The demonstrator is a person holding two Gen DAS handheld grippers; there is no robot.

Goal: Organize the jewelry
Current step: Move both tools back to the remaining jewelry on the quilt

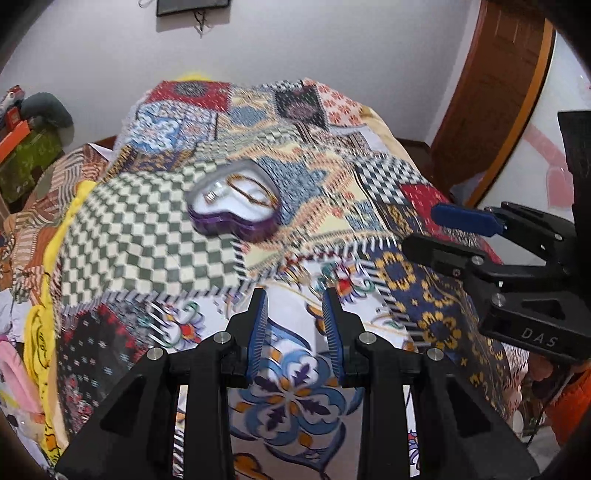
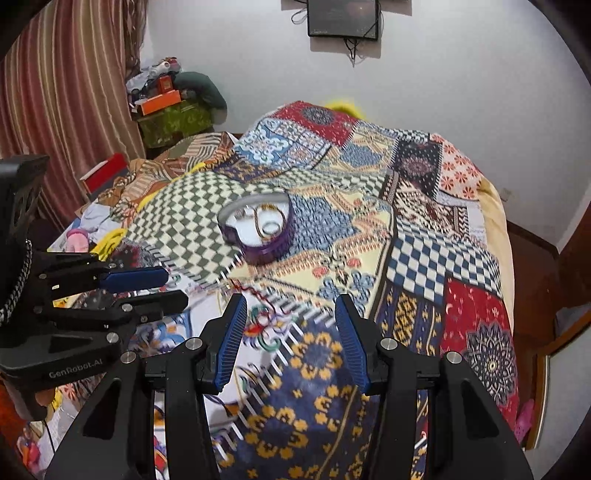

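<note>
Your biggest risk is the bed (image 2: pixel 491 206) itself: the patchwork quilt in checks, florals and red panels (image 1: pixel 155 229) lies over a soft, humped surface, so anything you press on will sink and tip. The purple heart-shaped jewellery box with a white lining (image 1: pixel 233 206) sits open near the middle of the quilt, well ahead of both tools, and appears to lean slightly. Nudge its wall and it could roll its contents out into the busy print, where small pieces would be hard to find.

Inside it you can make out a thin gold-coloured chain (image 2: pixel 267 218) and a small silver ring (image 1: pixel 211 196); both are blurred, so I cannot tell how they lie. A chain that fine may slip between the ribbed blue pads, or snag and drag the box along.

Your left tongs (image 1: pixel 295 325) stand moderately apart and empty. Your right tongs (image 2: pixel 291 332) stand wide and empty, side by side with the left.

Around you: a white wall (image 2: pixel 443 74) with a dark screen (image 2: pixel 343 16), a striped curtain (image 2: pixel 62 92), and piled clutter in the corner (image 2: pixel 170 99).
</note>
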